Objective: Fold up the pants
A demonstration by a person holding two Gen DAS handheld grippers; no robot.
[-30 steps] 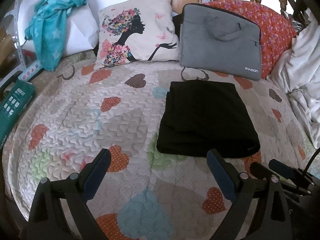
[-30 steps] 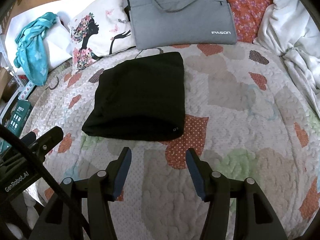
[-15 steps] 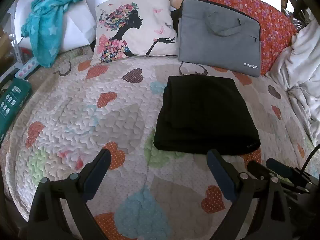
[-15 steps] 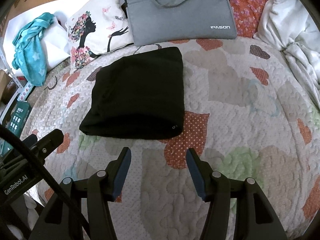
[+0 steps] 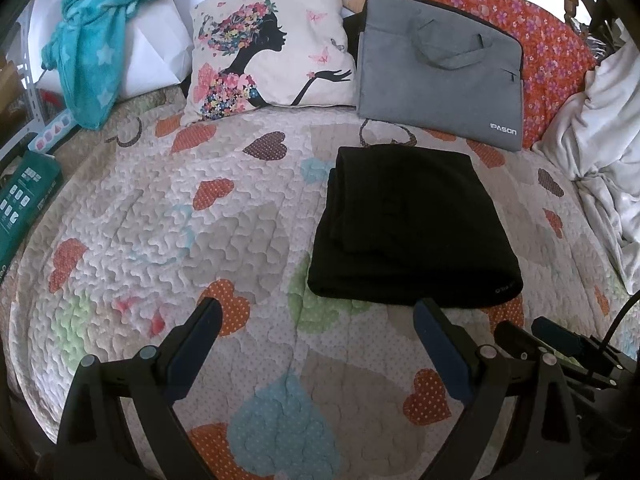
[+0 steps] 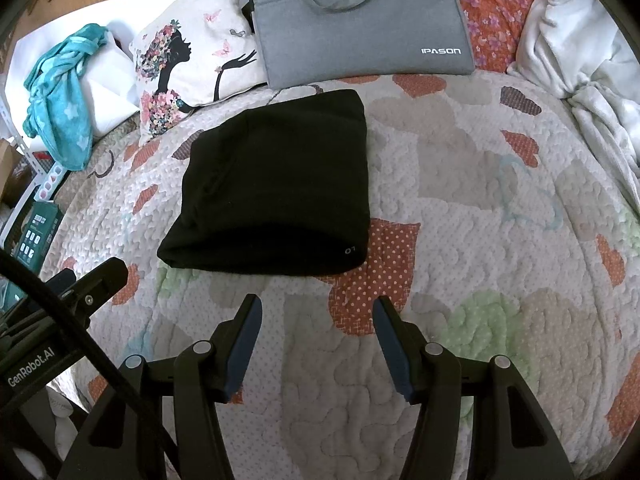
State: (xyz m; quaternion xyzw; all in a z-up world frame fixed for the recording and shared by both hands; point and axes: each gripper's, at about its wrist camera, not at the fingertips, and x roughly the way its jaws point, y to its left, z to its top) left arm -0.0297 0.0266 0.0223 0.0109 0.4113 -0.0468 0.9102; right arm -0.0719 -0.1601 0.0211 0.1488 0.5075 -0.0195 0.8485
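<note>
Folded pants on the bed, both claws empty.
We see the black pants (image 5: pixel 412 228) folded into a flat rectangle on the heart-print quilt (image 5: pixel 160 216), just in front of the grey laptop bag (image 5: pixel 440 68). Our left claw (image 5: pixel 316 320) and right claw (image 6: pixel 318 316) hover spread apart above the quilt near the pants' front edge, touching nothing.

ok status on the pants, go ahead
Both grippers open, empty: left gripper, right gripper. Black pants folded flat on quilt. Nothing in the way.
</note>
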